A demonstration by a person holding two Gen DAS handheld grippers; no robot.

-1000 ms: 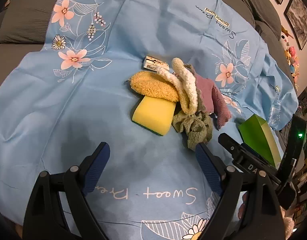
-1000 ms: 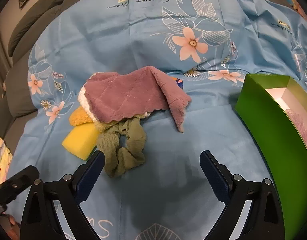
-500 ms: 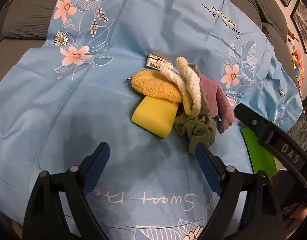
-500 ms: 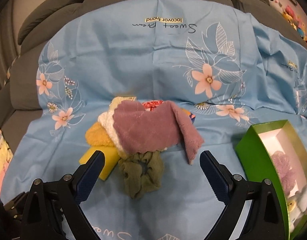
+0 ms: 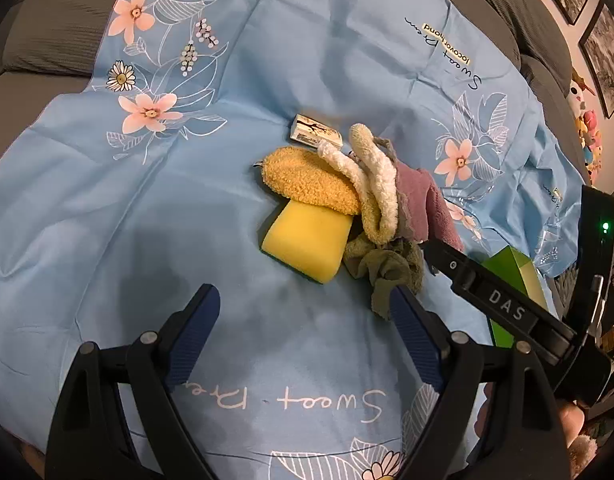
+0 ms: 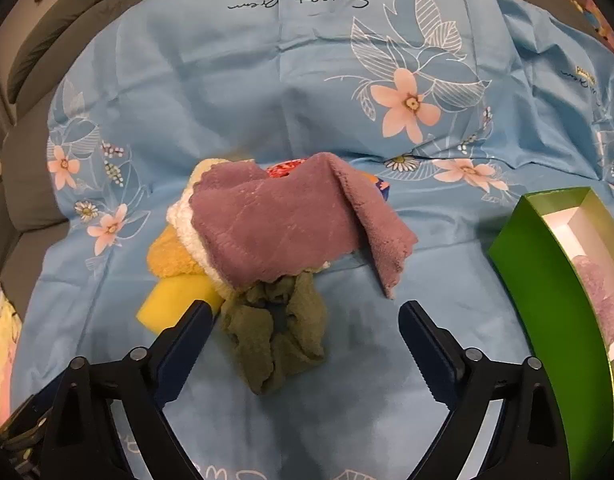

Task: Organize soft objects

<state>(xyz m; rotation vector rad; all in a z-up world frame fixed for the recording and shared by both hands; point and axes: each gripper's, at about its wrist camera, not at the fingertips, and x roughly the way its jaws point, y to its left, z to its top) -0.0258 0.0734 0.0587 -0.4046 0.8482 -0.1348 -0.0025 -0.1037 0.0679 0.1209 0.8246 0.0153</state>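
- Right wrist view: at the far left, a yellow sponge (image 6: 175, 300) is seen lying on the blue floral sheet (image 6: 267, 92), partly tucked under a yellow fluffy cloth (image 6: 167, 256) and a white fleecy cloth (image 6: 187, 228).
- A mauve cloth (image 6: 283, 232) is draped over the top of the pile, one corner hanging down to the sheet on the right.
- An olive scrunchie (image 6: 279, 332) is found at the near edge of the pile, between the spread jaws of the right tool (image 6: 303, 332), which is held wide open and grips nothing.
- At the far right, a green box (image 6: 547, 276) is seen, well apart from the pile, with a lilac soft item already inside.
- In the left wrist view, the left tool (image 5: 305, 324) is likewise held wide open and empty, short of the sponge.
- A poor grasp is judged possible: the scrunchie lies partly under the mauve cloth, so the cloth could be dragged along if the jaws are closed too deep.
- A pinch of the sheet itself is also judged a risk, since the scrunchie is thin and limp.
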